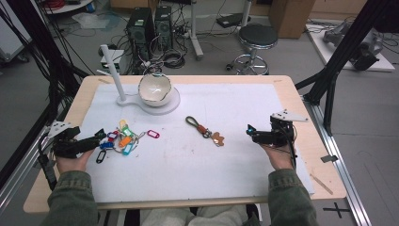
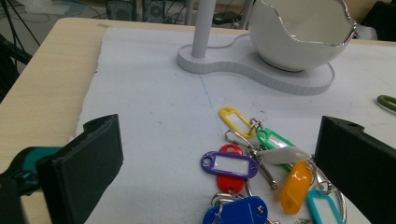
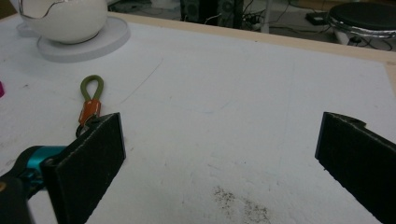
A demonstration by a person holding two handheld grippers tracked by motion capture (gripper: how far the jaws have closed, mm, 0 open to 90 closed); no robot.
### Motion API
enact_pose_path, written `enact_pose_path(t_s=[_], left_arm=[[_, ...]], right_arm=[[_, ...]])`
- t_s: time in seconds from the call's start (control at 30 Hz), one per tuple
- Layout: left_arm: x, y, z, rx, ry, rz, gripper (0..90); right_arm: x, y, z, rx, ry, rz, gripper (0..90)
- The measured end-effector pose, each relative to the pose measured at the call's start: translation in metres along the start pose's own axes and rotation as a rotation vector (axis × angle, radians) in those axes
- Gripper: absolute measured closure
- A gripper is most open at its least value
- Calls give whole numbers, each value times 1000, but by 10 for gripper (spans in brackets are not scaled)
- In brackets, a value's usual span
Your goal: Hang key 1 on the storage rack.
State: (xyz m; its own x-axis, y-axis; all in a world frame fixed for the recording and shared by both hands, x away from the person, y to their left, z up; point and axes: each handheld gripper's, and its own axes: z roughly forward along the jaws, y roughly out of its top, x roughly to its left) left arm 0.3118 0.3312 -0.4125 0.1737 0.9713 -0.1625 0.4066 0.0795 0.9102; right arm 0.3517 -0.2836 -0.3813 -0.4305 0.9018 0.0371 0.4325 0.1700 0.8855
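Where the person's sleeved forearms enter from the near edge of the table (image 1: pixel 61 188), each hand holds a gripper low over a white mat (image 1: pixel 188 174). Left gripper (image 1: pixel 99 135): jaws spread wide and holding nothing, as the left gripper view confirms, with a cluster of coloured key tags (image 2: pixel 261 172) lying on the mat between and just beyond them; yellow, green, purple, red, blue, orange and teal tags are joined on metal rings. Right gripper (image 1: pixel 249 131): jaws likewise spread and empty, over bare mat. Near the mat's centre, between the two grippers, lies a keychain with an olive cord loop (image 1: pixel 205 130), its loop end seen beside the near jaw in the right gripper view (image 3: pixel 90 100). A single pink tag (image 1: pixel 153 134) lies apart from the cluster. Farther back, a white bowl with a jagged, eggshell-like rim (image 1: pixel 155 88) sits on a white stand (image 1: pixel 171 104) bearing a tilted post. Beyond the table: a stool (image 1: pixel 258 37) and computer towers (image 1: pixel 150 26).
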Motion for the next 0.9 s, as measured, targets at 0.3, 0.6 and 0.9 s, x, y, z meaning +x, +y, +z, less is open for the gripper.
enact_pose_path(t_s=[0.3, 0.6, 0.9], left_arm=[[0, 0, 0, 1, -2, -4, 17], [1, -1, 0, 3, -3, -4, 18], [1, -1, 0, 4, -3, -4, 18]], right_arm=[[5, 9, 9, 77, 56, -29, 6], [14, 21, 21, 121, 99, -51, 6], [22, 28, 35, 158, 129, -64, 5]])
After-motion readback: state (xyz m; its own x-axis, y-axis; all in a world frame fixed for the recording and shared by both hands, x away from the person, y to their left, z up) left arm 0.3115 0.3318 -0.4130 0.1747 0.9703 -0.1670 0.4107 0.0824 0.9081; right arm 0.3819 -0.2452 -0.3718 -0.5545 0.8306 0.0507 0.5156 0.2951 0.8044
